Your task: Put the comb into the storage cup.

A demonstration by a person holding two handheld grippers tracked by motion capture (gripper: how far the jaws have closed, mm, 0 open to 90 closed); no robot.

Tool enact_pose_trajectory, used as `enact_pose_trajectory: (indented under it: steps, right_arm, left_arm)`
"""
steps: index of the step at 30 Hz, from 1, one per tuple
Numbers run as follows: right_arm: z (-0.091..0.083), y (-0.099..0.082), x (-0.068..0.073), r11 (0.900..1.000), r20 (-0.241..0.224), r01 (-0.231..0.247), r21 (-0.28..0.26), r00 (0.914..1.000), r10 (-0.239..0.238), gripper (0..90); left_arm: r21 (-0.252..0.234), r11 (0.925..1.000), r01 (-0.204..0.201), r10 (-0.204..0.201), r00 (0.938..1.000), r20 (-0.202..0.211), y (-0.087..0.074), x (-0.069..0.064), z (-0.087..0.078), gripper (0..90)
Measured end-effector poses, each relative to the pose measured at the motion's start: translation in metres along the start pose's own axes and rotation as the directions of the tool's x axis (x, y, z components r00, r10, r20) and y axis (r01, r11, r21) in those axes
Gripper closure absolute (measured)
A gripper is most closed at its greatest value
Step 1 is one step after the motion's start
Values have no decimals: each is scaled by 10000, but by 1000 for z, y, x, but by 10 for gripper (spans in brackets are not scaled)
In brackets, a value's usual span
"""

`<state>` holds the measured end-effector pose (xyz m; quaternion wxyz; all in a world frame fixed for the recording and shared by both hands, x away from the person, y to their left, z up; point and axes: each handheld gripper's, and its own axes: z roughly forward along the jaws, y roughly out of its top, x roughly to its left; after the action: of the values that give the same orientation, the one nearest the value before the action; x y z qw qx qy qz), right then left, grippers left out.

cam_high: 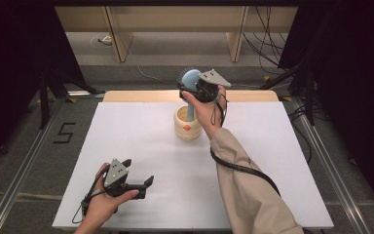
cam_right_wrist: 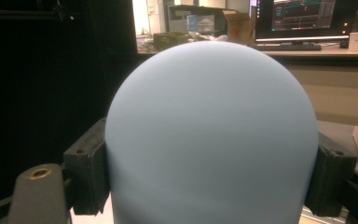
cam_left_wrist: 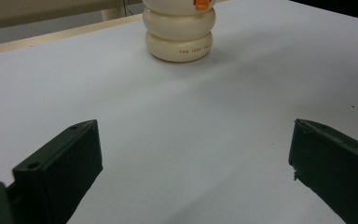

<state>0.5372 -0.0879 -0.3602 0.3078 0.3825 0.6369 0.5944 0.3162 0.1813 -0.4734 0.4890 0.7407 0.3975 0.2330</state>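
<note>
A cream ribbed holder [cam_high: 187, 126] with an orange mark stands at the middle back of the white table [cam_high: 141, 141]. A blue brush [cam_high: 190, 78] rises out of it, handle down in the holder and rounded head up. My right gripper [cam_high: 195, 87] is shut on that head; in the right gripper view the brush's [cam_right_wrist: 212, 135] smooth blue back sits between both pads, held by the right gripper [cam_right_wrist: 209, 163]. My left gripper [cam_high: 140, 171] rests near the front left of the table, open and holding nothing. In the left gripper view the left gripper [cam_left_wrist: 193, 163] faces the holder [cam_left_wrist: 179, 37] from well short of it.
A wooden strip [cam_high: 141, 96] runs along the table's far edge. Stand legs [cam_high: 46, 92] and cables [cam_high: 268, 48] lie on the floor at both sides, with a "5" mark [cam_high: 64, 132] at the left. A desk with monitors [cam_right_wrist: 307, 18] stands beyond the brush.
</note>
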Motion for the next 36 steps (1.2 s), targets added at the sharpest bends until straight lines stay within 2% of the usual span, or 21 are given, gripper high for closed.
enact_pose_trajectory:
  steps: [36]
  right_arm:
    - [-3, -13, -2, 10000, 120, 9, 72, 9999, -10, 204]
  left_arm:
    - [34, 10000, 18, -18, 10000, 22, 0, 0, 1, 21]
